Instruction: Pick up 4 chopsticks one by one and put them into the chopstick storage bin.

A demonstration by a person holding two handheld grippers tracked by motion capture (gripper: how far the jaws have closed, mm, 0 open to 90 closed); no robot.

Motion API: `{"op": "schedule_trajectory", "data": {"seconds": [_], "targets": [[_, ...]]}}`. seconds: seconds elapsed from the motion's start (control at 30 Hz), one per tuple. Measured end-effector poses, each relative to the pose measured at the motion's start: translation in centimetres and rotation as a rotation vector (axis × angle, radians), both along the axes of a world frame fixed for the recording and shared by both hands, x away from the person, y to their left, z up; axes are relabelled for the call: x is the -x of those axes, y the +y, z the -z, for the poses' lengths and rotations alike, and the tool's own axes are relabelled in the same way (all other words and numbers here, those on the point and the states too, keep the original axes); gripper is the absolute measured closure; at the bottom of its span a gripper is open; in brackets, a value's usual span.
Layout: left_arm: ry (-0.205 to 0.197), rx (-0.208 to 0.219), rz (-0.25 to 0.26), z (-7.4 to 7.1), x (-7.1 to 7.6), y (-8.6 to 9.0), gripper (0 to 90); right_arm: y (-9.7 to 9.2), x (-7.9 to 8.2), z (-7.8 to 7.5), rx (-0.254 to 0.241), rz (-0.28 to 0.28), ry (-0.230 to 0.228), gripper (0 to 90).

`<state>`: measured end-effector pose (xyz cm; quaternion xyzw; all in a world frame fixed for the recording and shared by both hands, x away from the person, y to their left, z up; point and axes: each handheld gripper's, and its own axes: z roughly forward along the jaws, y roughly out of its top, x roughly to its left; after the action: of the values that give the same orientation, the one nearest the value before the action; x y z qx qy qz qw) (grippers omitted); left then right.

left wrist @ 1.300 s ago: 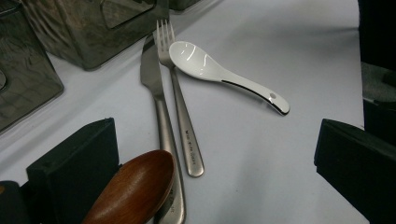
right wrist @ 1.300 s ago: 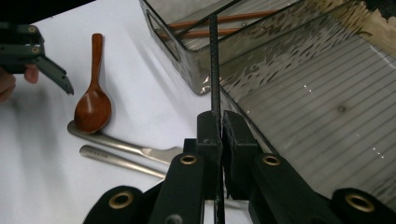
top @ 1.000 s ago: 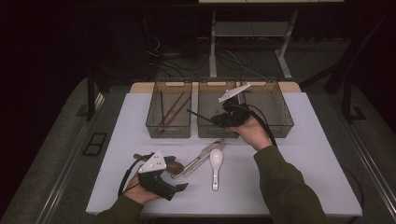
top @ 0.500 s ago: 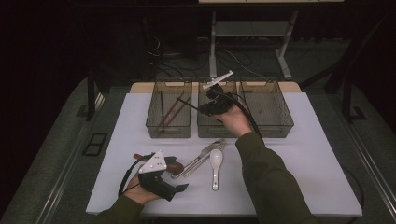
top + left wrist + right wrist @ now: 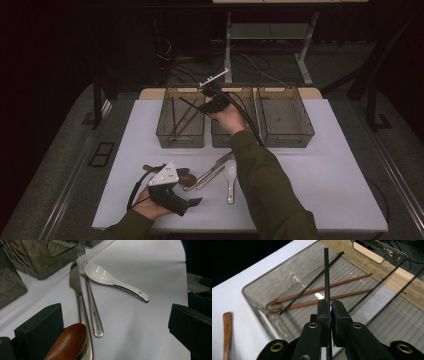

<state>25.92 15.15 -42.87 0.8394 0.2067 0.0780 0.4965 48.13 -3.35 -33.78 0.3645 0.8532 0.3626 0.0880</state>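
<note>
A white table (image 5: 325, 165) sits in the middle of the high view. Three see-through bins stand in a row along its far side. The left bin (image 5: 181, 120) has two brown chopsticks (image 5: 319, 288) and one black chopstick (image 5: 309, 285) lying in it. The middle bin (image 5: 220, 135) is partly hidden by the person's right hand. The right bin (image 5: 285, 117) looks bare, though its floor is dim.

The right gripper (image 5: 207, 102) is in the upper middle of the high view, held above the gap between the left and middle bins. In the right gripper view its two black jaws are pressed together on a thin black stick (image 5: 326, 272). The stick points up the frame, over the left bin. It is above the chopsticks in the bin, not touching them.

The left gripper (image 5: 172, 192) is in the lower left of the high view, low near the table's close edge. In the left gripper view its jaws stand wide apart, with nothing between them.

In front of it on the table lie a knife (image 5: 77, 292) and a fork (image 5: 91, 302), side by side and touching. A white spoon (image 5: 112, 281) lies just right of them, with its bowl against the fork's prongs. A brown wooden spoon (image 5: 68, 343) is at the bottom left of that view, resting over the knife's handle.
</note>
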Motion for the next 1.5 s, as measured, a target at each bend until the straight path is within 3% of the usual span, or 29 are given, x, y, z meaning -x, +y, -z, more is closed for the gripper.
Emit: {"op": "schedule_trajectory", "data": {"seconds": [0.5, 0.67, 0.7, 0.93, 1.13, 1.3, 1.5], "targets": [[-0.004, 0.001, 0.007, 0.0, 0.0, -0.1, 0.0, 4.9, -2.2, 2.1, 0.055, 0.011, 0.027, 85.8], [-0.003, -0.001, 0.011, -0.1, 0.0, -0.2, 0.0, 5.8, -2.6, 2.2, 0.019, 0.014, 0.021, 84.8], [-0.004, -0.001, 0.012, -0.1, 0.0, -0.2, 0.0, 5.9, -2.7, 2.1, 0.019, 0.017, 0.021, 79.6], [-0.004, 0.000, 0.012, -0.1, 0.0, -0.2, 0.0, 5.4, -2.5, 1.2, -0.011, 0.006, 0.000, 57.3], [-0.005, -0.004, 0.012, -0.1, 0.0, -0.2, 0.0, 4.5, -2.1, 0.6, -0.046, -0.005, 0.004, 45.3], [-0.008, -0.003, 0.015, -0.1, 0.0, -0.1, 0.0, 3.3, -1.5, 0.1, -0.075, -0.013, -0.011, 41.9], [0.003, -0.004, 0.011, 0.0, -0.1, -0.2, 0.0, 1.5, -0.2, 0.1, -0.110, -0.073, -0.042, 35.9]]}}
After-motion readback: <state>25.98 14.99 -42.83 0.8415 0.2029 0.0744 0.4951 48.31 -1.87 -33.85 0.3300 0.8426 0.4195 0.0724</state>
